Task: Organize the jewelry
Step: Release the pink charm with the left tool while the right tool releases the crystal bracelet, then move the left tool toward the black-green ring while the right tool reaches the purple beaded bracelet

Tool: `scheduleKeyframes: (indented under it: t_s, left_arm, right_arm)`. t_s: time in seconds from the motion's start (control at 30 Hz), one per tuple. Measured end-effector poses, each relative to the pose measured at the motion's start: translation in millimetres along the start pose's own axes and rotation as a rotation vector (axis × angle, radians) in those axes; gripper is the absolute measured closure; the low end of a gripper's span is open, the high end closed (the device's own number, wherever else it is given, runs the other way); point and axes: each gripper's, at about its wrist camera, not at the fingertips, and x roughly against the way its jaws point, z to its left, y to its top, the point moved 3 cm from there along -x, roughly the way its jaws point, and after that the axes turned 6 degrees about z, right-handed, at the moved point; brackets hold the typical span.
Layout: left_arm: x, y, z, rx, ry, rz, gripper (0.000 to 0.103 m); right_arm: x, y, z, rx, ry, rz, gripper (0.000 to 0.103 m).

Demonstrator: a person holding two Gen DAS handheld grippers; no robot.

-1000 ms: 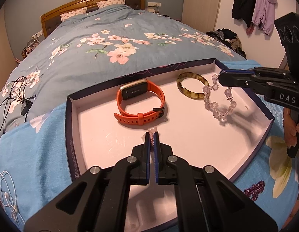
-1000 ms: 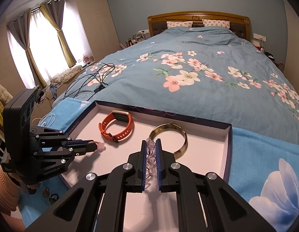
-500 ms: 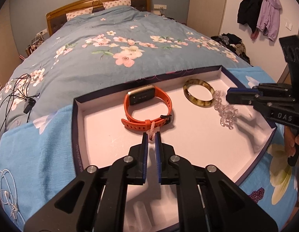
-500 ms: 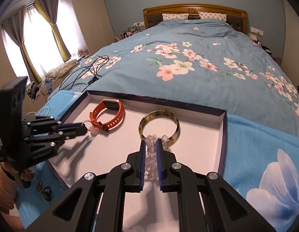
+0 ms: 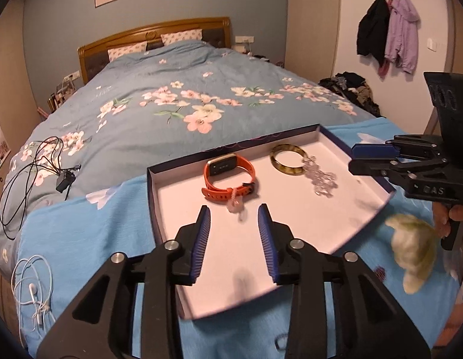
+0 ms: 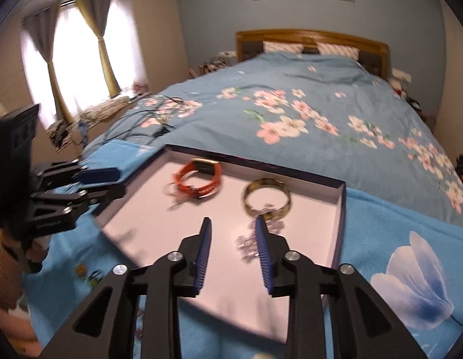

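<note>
On the bed, the left wrist view shows a shallow tray (image 5: 378, 187) with a pale floor and dark walls, resting on a blue floral blanket (image 5: 82, 233). Inside, near the far wall, lie an orange smartwatch (image 5: 228, 179), a small pale charm (image 5: 236, 205) touching its strap, an amber bangle (image 5: 288, 161) and a clear bead bracelet (image 5: 321, 179) overlapping the bangle's rim. The left gripper (image 5: 234, 233) hangs above the tray's near edge, fingers wide apart and holding nothing; the charm lies just beyond its tips. This view alone shows coats (image 5: 387, 33) on wall hooks and white earphones (image 5: 34, 290) at the blanket's left edge. The right gripper (image 5: 355, 158) sits at the tray's right wall.

From the right wrist view, blurred, a curtained window (image 6: 73, 62) appears. The right gripper (image 6: 233, 230) is spread wide and empty; the bead bracelet (image 6: 261, 233) lies just beyond its right finger, partly hidden by it. The left gripper (image 6: 109, 181) sits at the tray's (image 6: 340, 209) left edge.
</note>
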Motion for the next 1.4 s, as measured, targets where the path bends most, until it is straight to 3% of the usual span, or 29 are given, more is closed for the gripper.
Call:
scheduleKeyframes:
  t_s: [0.2,0.57,0.83,1.13,1.17,1.33,1.4]
  left_arm:
    - [31,-28,-8,-0.027,-0.003,-0.021,0.064]
    - [51,-86,-30,-0.064,-0.008,0.025,0.061]
    - [53,-110,-45,-0.077,-0.038,0.052,0.06]
    - [46,-118,-59,-0.11,-0.072,0.077,0.063]
    - [45,-117,-61,-0.115,-0.07,0.081,0.064]
    - [37,-117,-60,-0.098,-0.079,0.109,0.065]
    - [37,-118,-57,-0.081,-0.095,0.111,0.066]
  right_arm:
    - [28,-22,27,0.077,0.033,-0.01,0.067]
    - [9,-81,46,0.089,0.037,0.15,0.064]
    - [-2,-96,53,0.083,0.033,0.2,0.063]
    - [-3,-97,54,0.078,0.021,0.198,0.063]
    - [-4,-97,55,0.084,0.018,0.199,0.064]
    - [-4,-96,63,0.115,0.041,0.199,0.091]
    - [-3,-95,64,0.121,0.036,0.192,0.092]
